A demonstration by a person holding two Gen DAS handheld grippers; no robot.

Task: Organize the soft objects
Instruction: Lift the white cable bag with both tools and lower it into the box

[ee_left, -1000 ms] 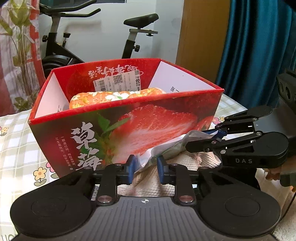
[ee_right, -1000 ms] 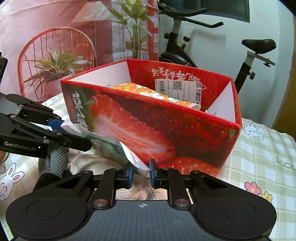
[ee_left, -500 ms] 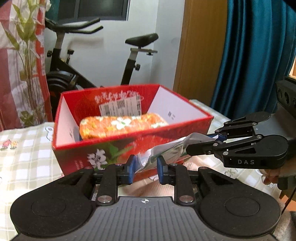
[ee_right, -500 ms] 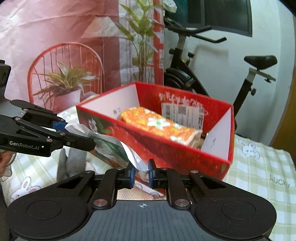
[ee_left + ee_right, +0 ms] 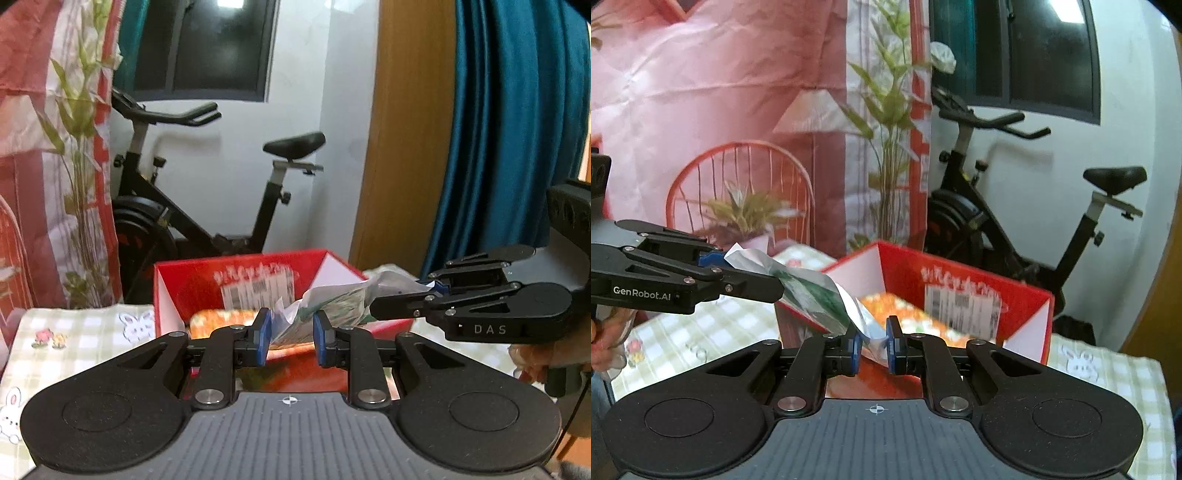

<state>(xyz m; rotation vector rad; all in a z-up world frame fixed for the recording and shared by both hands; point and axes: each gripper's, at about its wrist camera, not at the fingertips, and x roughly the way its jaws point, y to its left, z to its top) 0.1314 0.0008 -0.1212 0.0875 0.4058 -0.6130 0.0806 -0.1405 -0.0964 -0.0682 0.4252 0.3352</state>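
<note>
The tabletop (image 5: 66,332), covered in a checked cloth with rabbits and flowers, is carrying a red box (image 5: 236,273) that is standing open-topped, ready to take soft things; an orange flowered packet (image 5: 912,314) is already lying inside it along the floor of the box. In front of the box, a green-and-white plastic pouch (image 5: 332,299) is hanging in the air, stretched between the two tools so it is not sagging or folding. The left tongs (image 5: 291,334) are pinching one end of the pouch, narrow, and the right tongs (image 5: 873,341) are pinching the other end, narrow as well. The pouch's long axis is running roughly level from one hand to the other, across the near wall of the box, one end probably sitting a little higher, though blur is making that hard to judge.
</note>
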